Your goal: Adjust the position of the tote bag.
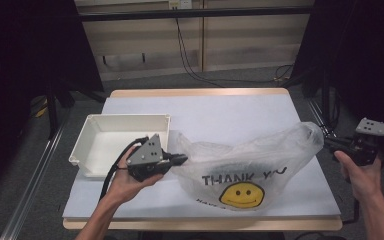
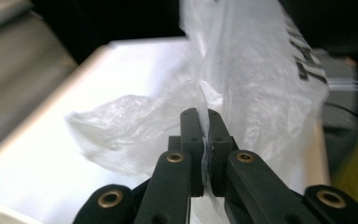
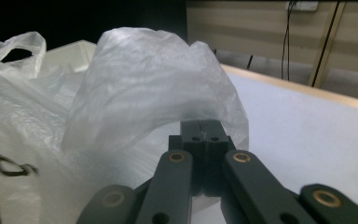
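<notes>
Clearly my left gripper (image 2: 200,122) is clamped on a thin fold of the plastic bag (image 1: 240,165) — in the left gripper view the film runs straight down between the two pressed-together jaws. My right gripper (image 3: 206,133) is likewise closed on the opposite edge, where the film arches up and over its tips. Between them the bag is stretched across the near half of the desk (image 1: 230,112), its smiley print facing me.

I judge it very light, limp and slippery — it will sag, crumple and slide through a loose pinch, and a hard tug could tear the film. The best holds are the rim at the mouth or the handle loop (image 3: 21,46), taken doubled rather than single-layer.

Whether anything lies inside I cannot say; a dark smear shows through the film above the lettering in the high view, perhaps a shadow. The printed words are partly folded away. The left gripper view is blurred along its edges. Farther off, the white tray (image 1: 105,131) sits left of the bag, its near corner covered by my left hand (image 1: 130,182).
</notes>
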### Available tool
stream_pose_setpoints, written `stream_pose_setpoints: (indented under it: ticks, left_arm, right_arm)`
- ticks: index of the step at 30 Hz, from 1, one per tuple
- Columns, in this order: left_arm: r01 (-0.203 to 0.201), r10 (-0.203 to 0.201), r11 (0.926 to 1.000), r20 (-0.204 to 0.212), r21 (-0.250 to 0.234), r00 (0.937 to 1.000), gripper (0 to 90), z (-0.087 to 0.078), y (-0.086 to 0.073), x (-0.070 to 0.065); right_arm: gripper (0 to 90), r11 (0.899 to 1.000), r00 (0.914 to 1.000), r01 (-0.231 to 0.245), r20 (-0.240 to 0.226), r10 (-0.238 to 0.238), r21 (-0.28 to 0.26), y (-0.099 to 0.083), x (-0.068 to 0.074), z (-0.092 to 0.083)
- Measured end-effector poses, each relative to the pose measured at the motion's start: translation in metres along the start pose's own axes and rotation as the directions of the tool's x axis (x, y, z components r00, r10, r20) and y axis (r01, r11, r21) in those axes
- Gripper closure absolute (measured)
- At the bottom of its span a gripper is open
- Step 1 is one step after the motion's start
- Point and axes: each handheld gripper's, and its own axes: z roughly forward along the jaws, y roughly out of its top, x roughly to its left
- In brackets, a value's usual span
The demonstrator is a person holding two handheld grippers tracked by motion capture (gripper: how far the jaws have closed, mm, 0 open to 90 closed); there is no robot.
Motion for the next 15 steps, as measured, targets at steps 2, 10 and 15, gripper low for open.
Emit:
stream_pose_setpoints:
  ticks: [2, 10, 15]
  left_arm:
    - [-0.012, 0.011, 0.9982, 0.016, 0.058, 0.9998, 89.7, 0.007, -0.009, -0.009]
    - [0.018, -0.021, 0.9875, 0.016, 0.157, 0.9997, 89.7, 0.038, -0.043, -0.017]
    - [0.06, -0.062, 0.986, 0.005, 0.155, 0.9981, 89.7, 0.047, -0.055, -0.017]
  right_arm:
    - [90.0, 1.0, 1.0, 0.001, -0.006, -0.001, 0.021, -0.008, 0.003, 0.001]
    - [90.0, 0.994, 1.0, -0.008, -0.002, 0.009, 0.105, -0.034, 0.004, 0.016]
    - [90.0, 0.988, 0.9997, -0.021, 0.014, 0.019, 0.153, -0.049, 0.001, 0.023]
